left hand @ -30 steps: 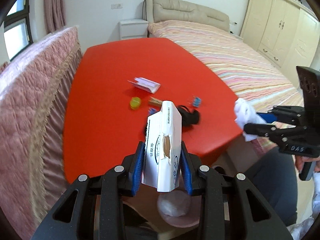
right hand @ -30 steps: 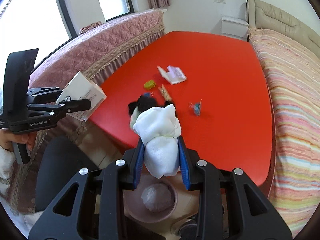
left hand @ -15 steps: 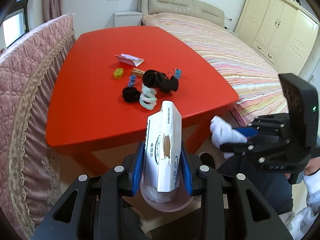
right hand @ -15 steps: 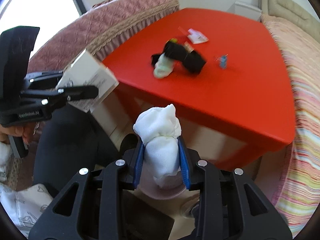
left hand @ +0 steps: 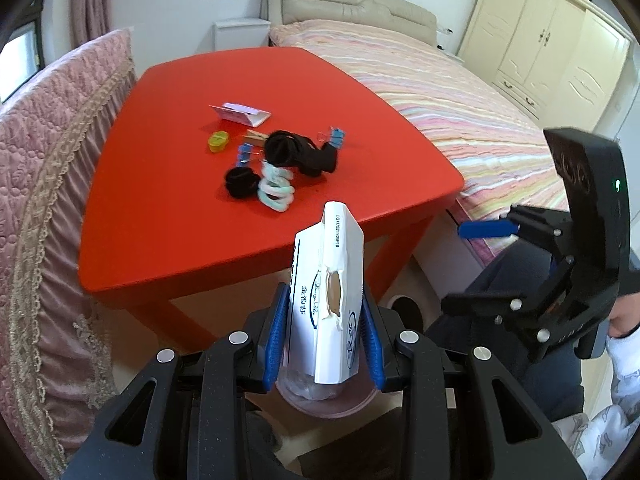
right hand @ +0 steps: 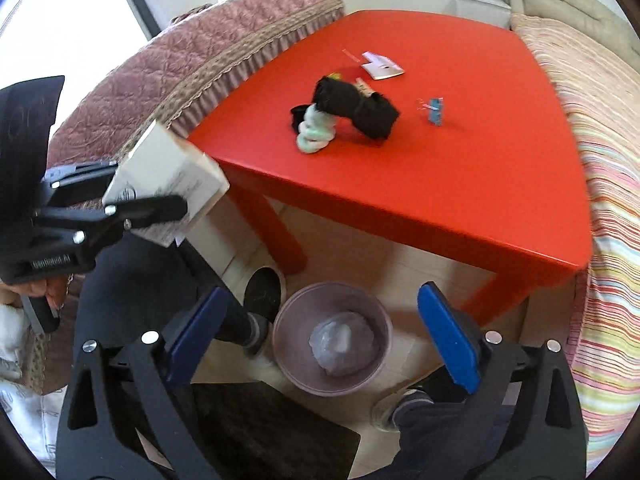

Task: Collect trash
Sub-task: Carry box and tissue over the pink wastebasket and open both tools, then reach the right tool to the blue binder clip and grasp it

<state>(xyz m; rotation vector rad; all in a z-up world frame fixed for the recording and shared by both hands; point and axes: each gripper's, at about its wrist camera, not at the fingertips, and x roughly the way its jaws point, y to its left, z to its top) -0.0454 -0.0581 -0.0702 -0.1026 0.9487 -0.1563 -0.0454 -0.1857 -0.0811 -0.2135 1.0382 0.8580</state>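
Gone from my right claw (right hand: pixel 322 336) is the tissue (right hand: pixel 344 342); jaws now spread wide, it lies in the bin (right hand: pixel 332 338). Left claw (left hand: pixel 325 338) grips the box (left hand: pixel 328 304) above the bin; that goes next.

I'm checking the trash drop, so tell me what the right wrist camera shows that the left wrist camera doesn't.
Only the right wrist view shows the bin's inside: the pink trash bin on the floor holds a crumpled white wad, and the right gripper stands open and empty above it.

Only the left wrist view shows the torn white carton close up, clamped in the left gripper, and a yellow cap.

Both show the red table, the black cloth and the blue binder clip.
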